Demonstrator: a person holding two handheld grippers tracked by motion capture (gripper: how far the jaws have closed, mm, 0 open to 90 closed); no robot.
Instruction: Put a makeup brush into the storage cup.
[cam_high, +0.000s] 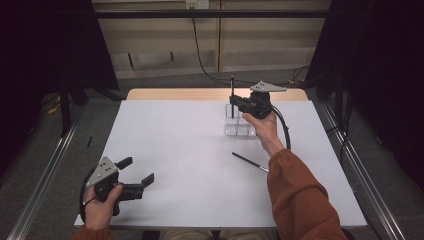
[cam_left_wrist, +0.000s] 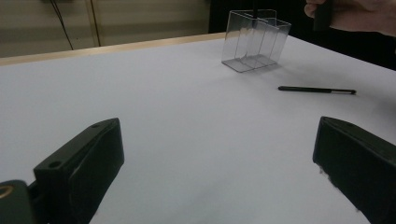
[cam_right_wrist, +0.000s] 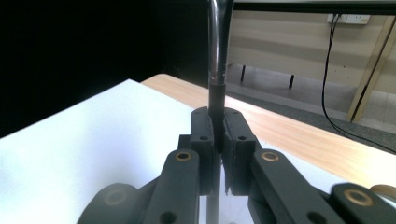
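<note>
High view: right hand-held gripper (cam_high: 233, 102) clamps upright brush (cam_high: 232, 92) over clear holder (cam_high: 239, 129) — left (cam_high: 137, 171) gapes.

Dim room, dark edges, evenly lit white table (cam_high: 190, 150), soft faint shadows, near jaws blurred, grainy pictures
</note>
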